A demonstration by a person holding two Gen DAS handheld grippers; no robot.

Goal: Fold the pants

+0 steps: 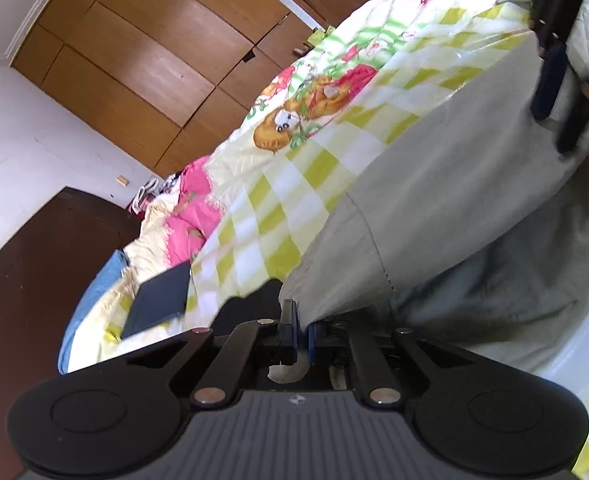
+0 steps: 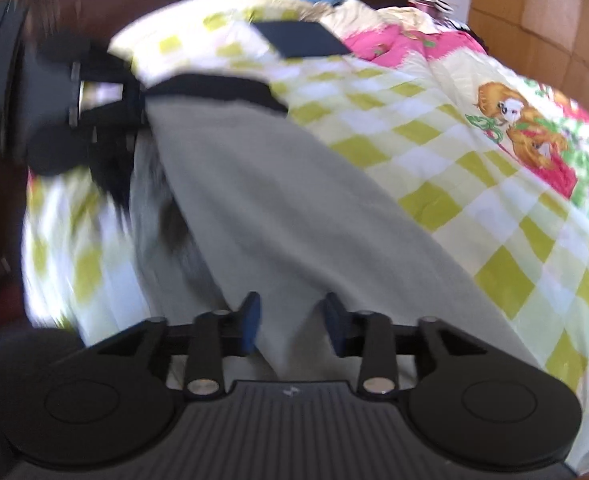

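We are pinching the blurred grey pants with our left gripper, our right gripper spreading over them near a dark book.

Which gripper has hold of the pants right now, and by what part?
The left gripper is shut on the grey pants at their black waistband edge. The right gripper has open jaws over the fabric, gripping nothing.

So it's a bed with a quilt in yellow-green and white checks, plus a cartoon print and pink patches toward the far side. Grey pants are spread lengthwise across it, black waistband at the far end, and a dark flat rectangular thing sits on the quilt just past that waistband. There's a blue cloth at the edge by the dark headboard.
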